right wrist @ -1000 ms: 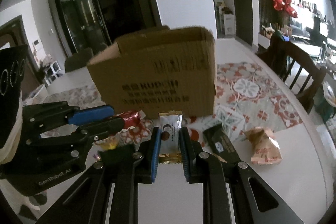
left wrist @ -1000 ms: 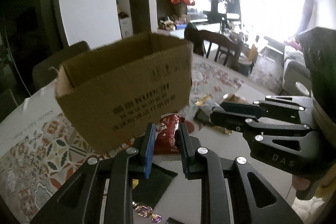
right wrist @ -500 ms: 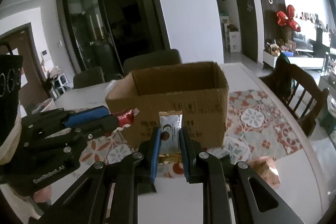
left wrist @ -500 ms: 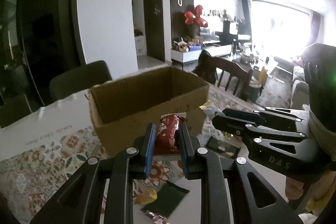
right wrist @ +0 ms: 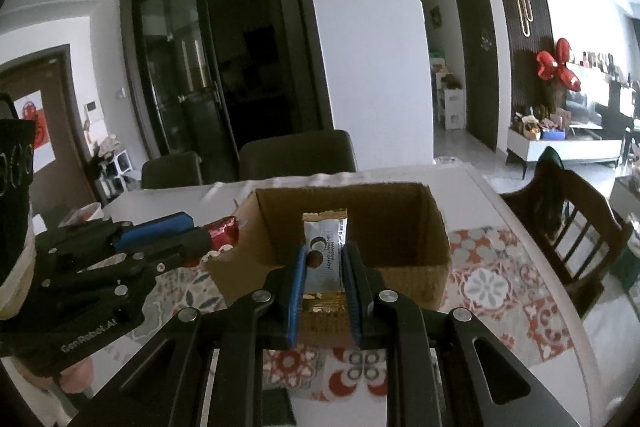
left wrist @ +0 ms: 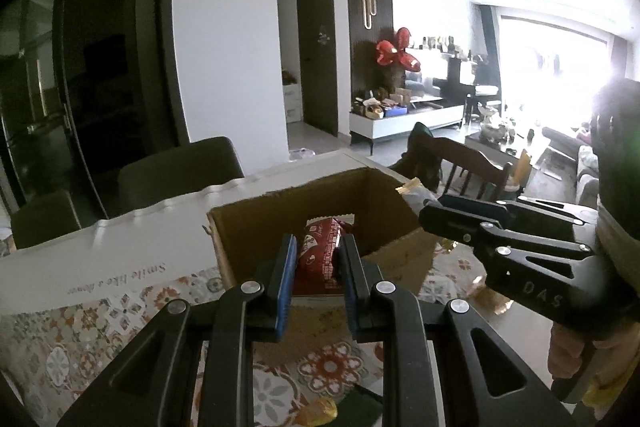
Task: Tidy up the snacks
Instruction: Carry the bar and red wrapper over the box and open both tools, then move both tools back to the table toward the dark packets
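An open cardboard box (left wrist: 384, 203) (right wrist: 400, 219) stands on the patterned tablecloth. My left gripper (left wrist: 316, 251) is shut on a red snack packet (left wrist: 320, 255), held above the box's near wall. My right gripper (right wrist: 322, 259) is shut on a white and gold snack packet (right wrist: 325, 247), also over the near wall of the box. Each gripper shows in the other's view: the right gripper (left wrist: 436, 213) beside the box's right corner, the left gripper (right wrist: 200, 239) with the red packet (right wrist: 222, 231) at the box's left corner. The box's floor is hidden.
Loose wrapped snacks (left wrist: 320, 409) and a dark packet (left wrist: 360, 407) lie on the cloth near me. Dark chairs (right wrist: 296, 153) stand behind the table (right wrist: 460, 175), and a wooden chair (right wrist: 568, 211) stands at its right side.
Both grippers rose with their packets. The box, seen side-on before, now shows its open top, with both packets over its near edge.
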The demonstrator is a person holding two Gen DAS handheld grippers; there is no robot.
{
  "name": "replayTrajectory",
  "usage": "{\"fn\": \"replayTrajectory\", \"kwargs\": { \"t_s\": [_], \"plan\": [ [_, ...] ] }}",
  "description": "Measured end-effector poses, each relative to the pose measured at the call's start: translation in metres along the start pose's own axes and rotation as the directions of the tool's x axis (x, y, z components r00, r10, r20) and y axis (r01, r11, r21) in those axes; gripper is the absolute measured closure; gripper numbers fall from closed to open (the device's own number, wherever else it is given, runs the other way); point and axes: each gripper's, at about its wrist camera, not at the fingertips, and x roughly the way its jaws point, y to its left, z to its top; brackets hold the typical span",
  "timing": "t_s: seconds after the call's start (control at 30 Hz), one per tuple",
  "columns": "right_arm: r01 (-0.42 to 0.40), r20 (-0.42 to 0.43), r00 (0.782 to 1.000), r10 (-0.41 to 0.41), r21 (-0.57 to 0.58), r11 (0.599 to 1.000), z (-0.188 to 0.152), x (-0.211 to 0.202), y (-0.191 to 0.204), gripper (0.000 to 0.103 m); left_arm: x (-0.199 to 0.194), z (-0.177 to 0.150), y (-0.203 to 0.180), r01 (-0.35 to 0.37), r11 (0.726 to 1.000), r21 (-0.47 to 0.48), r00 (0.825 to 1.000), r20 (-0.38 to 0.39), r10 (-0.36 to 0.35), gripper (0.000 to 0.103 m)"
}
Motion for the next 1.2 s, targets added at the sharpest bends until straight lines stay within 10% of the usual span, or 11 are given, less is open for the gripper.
{"fn": "replayTrajectory", "kwargs": {
  "t_s": [0.6,0.77,0.87,1.2],
  "plan": [
    [0.015,-0.038,0.999,-0.016,-0.015,1.000,0.025,0.053,-0.008,0.083,0.049,0.020,0.022,-0.046,0.999,-0.022,0.998,-0.042,0.045,0.080],
    [0.021,-0.057,0.998,-0.021,0.004,1.000,0.028,0.065,-0.014,0.082,0.053,0.023,0.024,-0.079,0.997,-0.023,0.996,-0.032,0.078,0.057],
    [0.031,-0.065,0.997,-0.030,0.010,0.999,0.028,0.068,-0.016,0.055,0.051,0.022,0.023,-0.092,0.995,-0.026,0.995,-0.034,0.091,0.056],
    [0.043,-0.008,0.999,-0.043,-0.014,0.999,0.017,0.036,-0.006,0.053,0.019,0.003,0.017,-0.159,0.986,-0.041,0.986,-0.053,0.156,0.052]
  ]
}}
